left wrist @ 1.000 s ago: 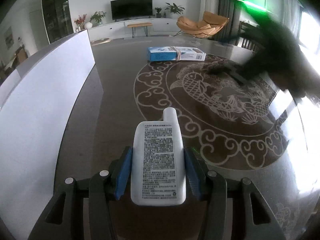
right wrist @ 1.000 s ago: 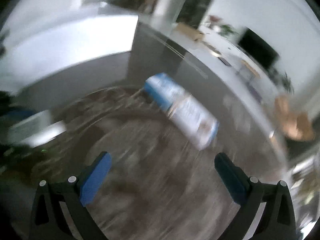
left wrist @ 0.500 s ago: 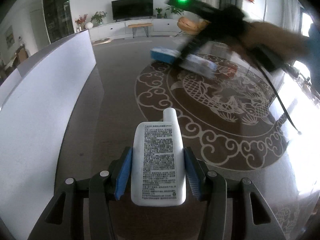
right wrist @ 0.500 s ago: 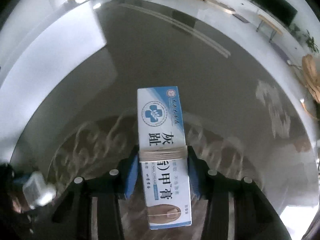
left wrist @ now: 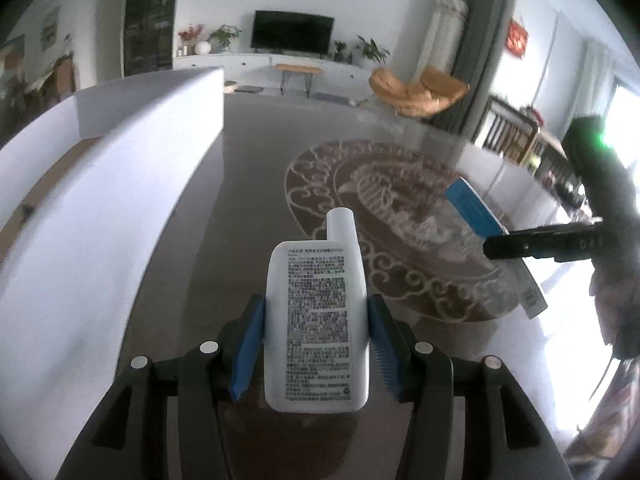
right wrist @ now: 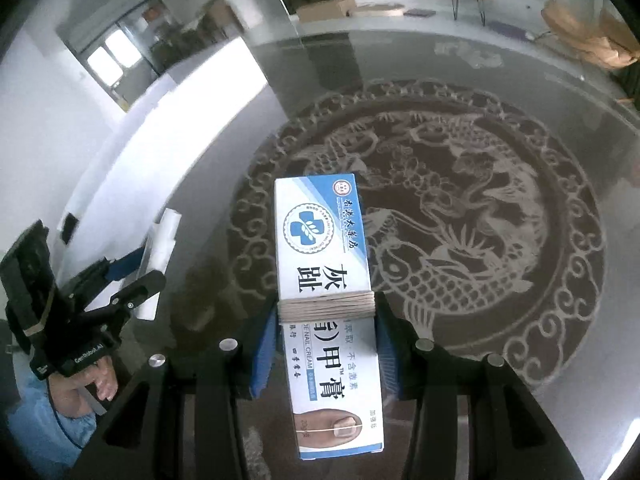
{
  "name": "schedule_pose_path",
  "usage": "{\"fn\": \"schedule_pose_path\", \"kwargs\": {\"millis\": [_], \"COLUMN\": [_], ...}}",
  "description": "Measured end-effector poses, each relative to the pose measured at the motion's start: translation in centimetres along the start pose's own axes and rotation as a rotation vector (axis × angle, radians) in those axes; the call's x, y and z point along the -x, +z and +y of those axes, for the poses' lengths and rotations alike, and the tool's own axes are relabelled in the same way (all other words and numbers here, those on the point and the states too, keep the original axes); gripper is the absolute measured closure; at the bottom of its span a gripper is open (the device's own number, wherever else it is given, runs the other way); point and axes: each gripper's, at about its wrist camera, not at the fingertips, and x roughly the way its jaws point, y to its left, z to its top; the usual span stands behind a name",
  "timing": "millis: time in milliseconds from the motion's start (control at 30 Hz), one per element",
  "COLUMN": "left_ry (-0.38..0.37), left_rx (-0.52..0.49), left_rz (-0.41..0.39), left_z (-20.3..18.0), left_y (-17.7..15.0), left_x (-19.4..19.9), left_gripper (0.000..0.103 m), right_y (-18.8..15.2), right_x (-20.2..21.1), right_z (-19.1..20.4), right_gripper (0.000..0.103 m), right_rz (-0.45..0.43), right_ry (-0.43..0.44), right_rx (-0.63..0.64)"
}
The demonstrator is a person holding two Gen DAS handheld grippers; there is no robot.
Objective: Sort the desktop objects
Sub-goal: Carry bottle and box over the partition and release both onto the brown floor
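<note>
A white flat bottle [left wrist: 316, 320] with small black print stands cap-up between the blue pads of my left gripper [left wrist: 316, 344], which is shut on it above the table. My right gripper [right wrist: 326, 344] is shut on a blue-and-white cream box [right wrist: 326, 272] wound with rubber bands, its long end sticking forward over the table. In the left wrist view the right gripper [left wrist: 540, 242] hangs at the right with the box [left wrist: 476, 210] tilted in it. The right wrist view shows the left gripper [right wrist: 100, 292] at the lower left with the bottle [right wrist: 162, 248].
The glass table [right wrist: 500, 240] carries a round dragon-and-fish pattern. A long white panel [left wrist: 100, 200] runs along the table's left side. A hand and a blue sleeve [right wrist: 48, 420] are at the lower left of the right wrist view. A living room lies beyond.
My right gripper went from wide open to shut on the box, lifted it off the far part of the table and carried it nearer and to the right. My left gripper rose a little with the bottle.
</note>
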Motion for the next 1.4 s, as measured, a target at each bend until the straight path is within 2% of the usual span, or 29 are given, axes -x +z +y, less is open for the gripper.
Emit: {"fn": "schedule_pose_path", "kwargs": {"millis": [67,167,300,400,467,567,700,767,800,833,900,933,967,1000,1033,1100,1200,1267,1333,1400], "left_ry": [-0.008,-0.003,0.043,0.131,0.215,0.291,0.350,0.369,0.366,0.362,0.376,0.395,0.428,0.476,0.533,0.623,0.596,0.593,0.635,0.687], "left_rx": [0.022,0.044,0.094,0.127,0.145,0.182,0.203,0.226,0.247,0.259,0.267,0.269,0.270,0.269,0.266,0.262,0.310,0.369,0.371,0.342], "left_rz": [-0.026,-0.066,-0.135,-0.163,-0.151,-0.089,0.003,0.046,0.078,0.090,0.070,0.052,0.033,0.009,-0.020,-0.030,-0.054,-0.013,0.032,0.033], "left_z": [0.2,1.1,4.8,9.0,12.3,16.7,19.4,20.2,20.5,20.6,20.3,20.2,19.9,19.5,19.2,18.6,18.0,18.1,18.0,17.6], "left_y": [0.3,1.0,3.5,5.6,6.6,7.7,7.2,6.8,6.6,6.5,6.6,6.5,6.5,6.6,6.6,6.4,6.0,5.3,5.2,5.2], "left_x": [1.6,4.6,9.0,11.8,12.6,11.7,8.7,7.4,6.8,6.6,7.0,7.4,7.8,8.4,9.0,9.9,10.8,11.4,11.3,11.1], "left_gripper": [0.052,0.052,0.052,0.052,0.052,0.052,0.052,0.050,0.050,0.049,0.032,0.013,0.002,0.001,0.001,0.001,0.001,0.001,0.001,0.001], "right_y": [0.6,3.3,6.8,9.0,11.1,13.6,15.6,15.9,15.8,15.8,15.3,15.1,14.9,14.8,14.8,14.6,14.3,14.0,14.0,13.7], "right_x": [1.3,1.5,2.1,1.9,0.3,-2.7,-9.6,-12.9,-14.6,-16.1,-17.0,-16.6,-16.1,-15.3,-14.5,-12.9,-10.9,-9.9,-9.6,-9.1], "right_z": [0.8,2.7,8.4,14.7,19.5,25.6,32.5,33.9,34.4,34.6,34.1,33.7,33.5,33.1,33.2,33.0,32.4,32.2,32.3,32.2], "right_gripper": [0.058,0.058,0.058,0.058,0.058,0.058,0.058,0.054,0.045,0.040,0.036,0.034,0.024,0.015,0.012,0.010,0.004,0.003,0.003,0.003], "right_rz": [-0.023,-0.063,-0.115,-0.159,-0.175,-0.168,-0.097,-0.036,0.018,0.063,0.070,0.053,0.036,0.009,-0.014,-0.057,-0.090,-0.103,-0.111,-0.116], "right_ry": [0.007,0.033,0.110,0.200,0.257,0.292,0.250,0.225,0.209,0.178,0.158,0.168,0.175,0.171,0.160,0.143,0.083,0.029,0.005,0.000], "right_rx": [0.009,0.025,0.089,0.145,0.192,0.251,0.326,0.340,0.343,0.338,0.323,0.310,0.299,0.290,0.290,0.299,0.312,0.334,0.350,0.357]}}
